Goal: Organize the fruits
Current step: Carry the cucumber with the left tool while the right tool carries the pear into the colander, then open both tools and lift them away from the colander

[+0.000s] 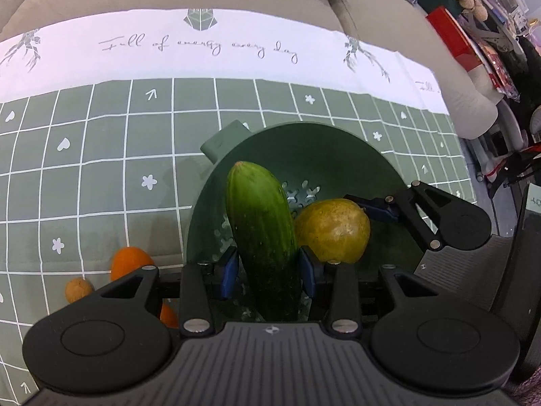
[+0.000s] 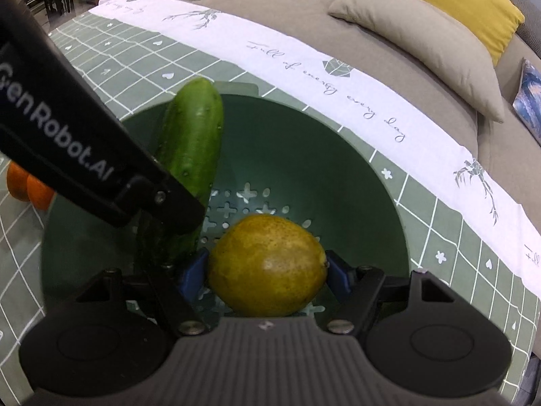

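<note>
The left gripper [image 1: 267, 270] has its blue fingers [image 1: 230, 272] pressed against both sides of a cucumber [image 1: 262, 233], which stands tilted with its tip pointing away. The right gripper [image 2: 265, 272] clasps a yellow-green fruit [image 2: 268, 265] between its blue fingers [image 2: 191, 275], one pad on each side. Both fruits hang over the dark green colander [image 2: 304, 169], whose floor is pierced with cross-shaped holes; the yellow fruit sits just beside the cucumber. The colander rests on a green checked cloth [image 1: 101, 169] over the bench. To the left of the colander, oranges [image 1: 130, 262] and a small brown round fruit [image 1: 78, 290] lie on the cloth. A sofa with cushions [image 2: 422, 44] stands behind.
</note>
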Tool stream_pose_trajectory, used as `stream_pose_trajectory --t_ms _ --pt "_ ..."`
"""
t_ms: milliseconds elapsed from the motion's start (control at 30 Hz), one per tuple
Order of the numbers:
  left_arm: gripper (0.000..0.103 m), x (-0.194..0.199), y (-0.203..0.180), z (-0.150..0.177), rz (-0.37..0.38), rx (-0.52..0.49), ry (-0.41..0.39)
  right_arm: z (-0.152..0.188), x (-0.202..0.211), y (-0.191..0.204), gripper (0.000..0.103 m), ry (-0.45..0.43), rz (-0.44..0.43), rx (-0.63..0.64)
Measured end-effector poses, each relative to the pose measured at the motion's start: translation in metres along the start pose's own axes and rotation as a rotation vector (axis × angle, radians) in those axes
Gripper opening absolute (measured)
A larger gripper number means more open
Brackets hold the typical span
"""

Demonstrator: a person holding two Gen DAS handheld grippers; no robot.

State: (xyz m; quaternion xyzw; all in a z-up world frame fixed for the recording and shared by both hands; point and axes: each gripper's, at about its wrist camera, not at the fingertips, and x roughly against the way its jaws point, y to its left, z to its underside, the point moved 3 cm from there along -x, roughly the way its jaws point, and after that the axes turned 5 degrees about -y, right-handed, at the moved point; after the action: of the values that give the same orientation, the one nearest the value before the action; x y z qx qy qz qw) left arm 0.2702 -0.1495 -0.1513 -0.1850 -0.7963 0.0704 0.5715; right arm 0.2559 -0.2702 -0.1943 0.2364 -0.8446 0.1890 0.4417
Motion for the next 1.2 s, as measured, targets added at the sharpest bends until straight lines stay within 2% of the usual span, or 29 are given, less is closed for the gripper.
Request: stream_pose_trajectory --t_ms 133,233,433,533,733,833,1000,1200 --pt "0.043 -0.002 -0.001 -0.001 -0.005 -0.016 -0.003 0.001 -0.004 0.006 0.069 0.018 0.031 0.060" --pt "0.051 0.001 -0.001 -0.002 -0.011 -0.021 -0.009 0.001 -0.004 0.006 0.070 0.027 0.024 0.070" --pt "0.055 0.020 0.000 0.001 0.009 -0.038 -0.035 0.001 0.003 0.005 0.071 0.035 0.049 0.079" --pt "0.056 0.030 0.000 0.004 0.014 -0.048 -0.044 -0.002 0.012 0.004 0.076 0.009 0.069 0.071" --pt "0.056 0.050 -0.002 0.013 0.022 -0.081 -0.054 -0.012 0.038 0.010 0.077 -0.024 0.093 0.047" --pt "0.056 0.062 -0.002 0.020 0.025 -0.115 -0.069 -0.015 0.054 0.016 0.077 -0.044 0.117 0.013" --pt "0.056 0.085 0.001 0.037 0.019 -0.184 -0.101 -0.017 0.078 0.030 0.077 -0.064 0.119 -0.121" --pt "0.056 0.099 0.022 0.059 0.008 -0.191 -0.092 -0.012 0.094 0.060 0.077 -0.061 0.061 -0.273"
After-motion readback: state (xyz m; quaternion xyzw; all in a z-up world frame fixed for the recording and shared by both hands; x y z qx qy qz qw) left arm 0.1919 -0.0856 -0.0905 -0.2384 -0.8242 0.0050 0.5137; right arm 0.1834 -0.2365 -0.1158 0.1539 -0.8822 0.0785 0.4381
